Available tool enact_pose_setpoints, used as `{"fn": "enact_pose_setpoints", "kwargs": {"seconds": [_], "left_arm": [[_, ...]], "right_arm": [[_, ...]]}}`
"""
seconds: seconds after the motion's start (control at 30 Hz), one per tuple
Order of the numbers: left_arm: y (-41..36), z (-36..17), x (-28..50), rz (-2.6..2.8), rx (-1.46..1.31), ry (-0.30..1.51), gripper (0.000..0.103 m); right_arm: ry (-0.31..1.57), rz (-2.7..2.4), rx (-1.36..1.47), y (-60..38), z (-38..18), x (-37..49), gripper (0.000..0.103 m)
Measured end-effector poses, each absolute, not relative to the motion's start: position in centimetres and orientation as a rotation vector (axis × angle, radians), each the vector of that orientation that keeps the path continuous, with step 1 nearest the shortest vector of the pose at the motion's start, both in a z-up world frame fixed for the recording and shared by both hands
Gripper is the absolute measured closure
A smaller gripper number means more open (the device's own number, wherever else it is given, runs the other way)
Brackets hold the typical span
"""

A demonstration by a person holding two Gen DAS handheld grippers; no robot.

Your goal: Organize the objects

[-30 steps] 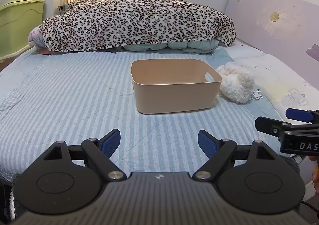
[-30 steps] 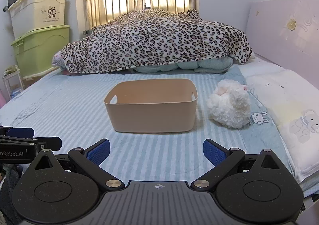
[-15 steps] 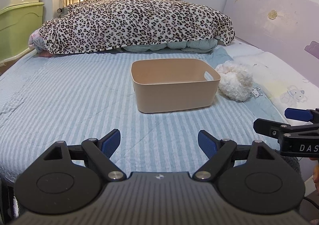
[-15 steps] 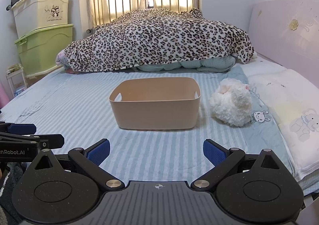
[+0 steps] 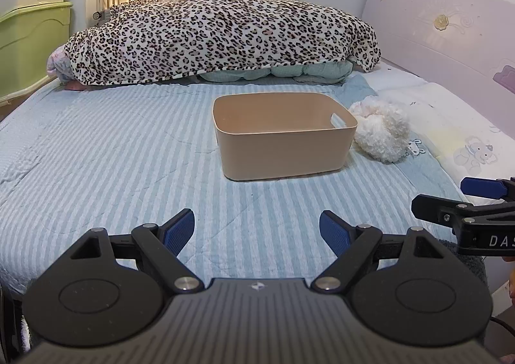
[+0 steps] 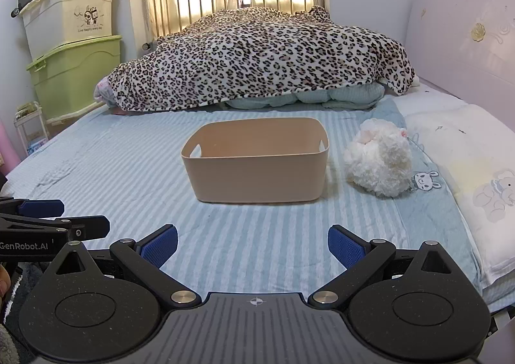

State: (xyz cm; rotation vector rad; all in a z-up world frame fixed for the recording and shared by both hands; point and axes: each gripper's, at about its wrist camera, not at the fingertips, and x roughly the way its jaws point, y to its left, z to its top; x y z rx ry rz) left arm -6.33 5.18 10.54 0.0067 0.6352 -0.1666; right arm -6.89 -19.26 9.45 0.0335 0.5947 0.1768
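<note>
While both tools hover low over the near end of the bed [image 5: 106,151], the left gripper [image 5: 257,230] has its jaws spread wide and grasps nothing, its blue pads [image 5: 178,230] framing only striped sheet. The right gripper [image 6: 252,246] is likewise released, jaws apart with nothing between them. Each tool shows at the edge of the other's view, side by side and apart.

A tan plastic bin [image 5: 283,141] stands upright near the middle of the bed on the blue-and-white striped sheet, well ahead of both grippers; the part of its inside that shows holds nothing. Just beside the bin's right end lies a fluffy white plush toy [image 6: 379,159], resting on the sheet near a pillow [image 6: 460,151] printed with cartoon animals. Whether the toy touches the bin cannot be told.

Behind the bin, a leopard-print blanket [image 6: 257,61] is heaped over light blue bedding along the metal bed rail. Left of the bed, a green storage box [image 6: 77,74] carries a cream box and a suitcase.
</note>
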Motion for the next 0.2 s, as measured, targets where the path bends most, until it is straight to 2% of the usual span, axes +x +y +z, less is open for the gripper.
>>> {"fn": "enact_pose_setpoints", "kwargs": {"seconds": [0.2], "left_arm": [[5.28, 10.69, -6.29, -0.166, 0.003, 0.640, 0.018]], "right_arm": [[0.594, 0.176, 0.034, -19.33, 9.42, -6.83, 0.002]]}}
